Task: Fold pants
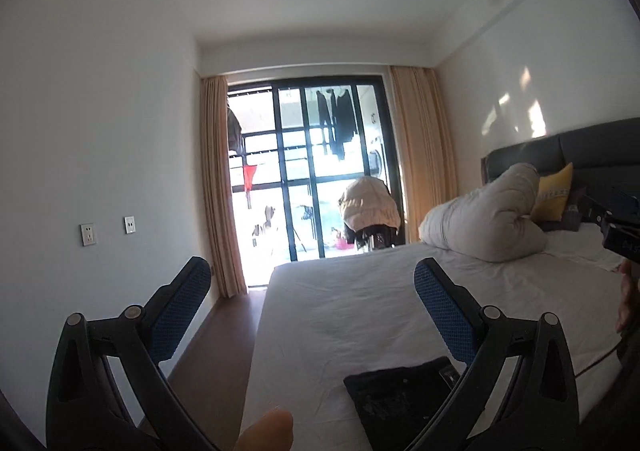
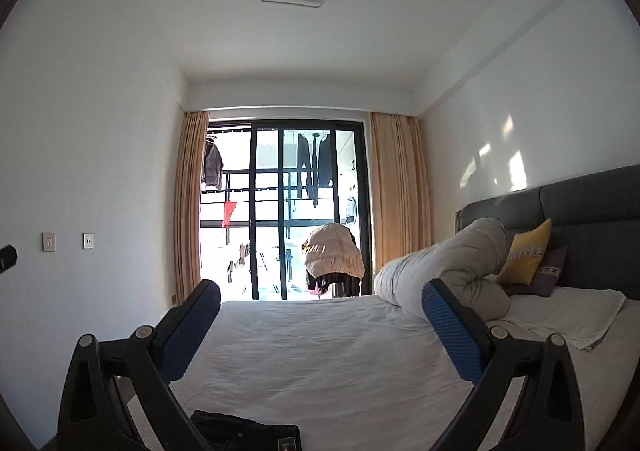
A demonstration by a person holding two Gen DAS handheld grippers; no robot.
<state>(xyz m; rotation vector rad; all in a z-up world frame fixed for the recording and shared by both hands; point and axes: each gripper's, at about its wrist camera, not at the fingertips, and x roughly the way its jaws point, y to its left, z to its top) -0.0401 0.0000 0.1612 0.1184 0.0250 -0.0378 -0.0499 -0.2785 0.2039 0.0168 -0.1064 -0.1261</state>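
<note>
Only partly are the dark pants (image 2: 246,431) seen from the right wrist; both the left gripper (image 1: 312,315) and right gripper (image 2: 320,335) are held wide apart, empty, over the bed (image 2: 320,351).

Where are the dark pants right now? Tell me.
The dark folded pants lie on the white bed sheet at its near edge, bottom centre-right in the left wrist view, below the open left tool.

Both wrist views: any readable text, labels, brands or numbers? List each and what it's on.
Nothing can be read for certain.
Patch on the black pants: red and white mark, too small and cut off by the frame edge.
Same patch on the pants in the left wrist view: blurred.
Yellow pillow: a patterned band, not readable as letters.
Right gripper's body: faint marks, blurred.
</note>
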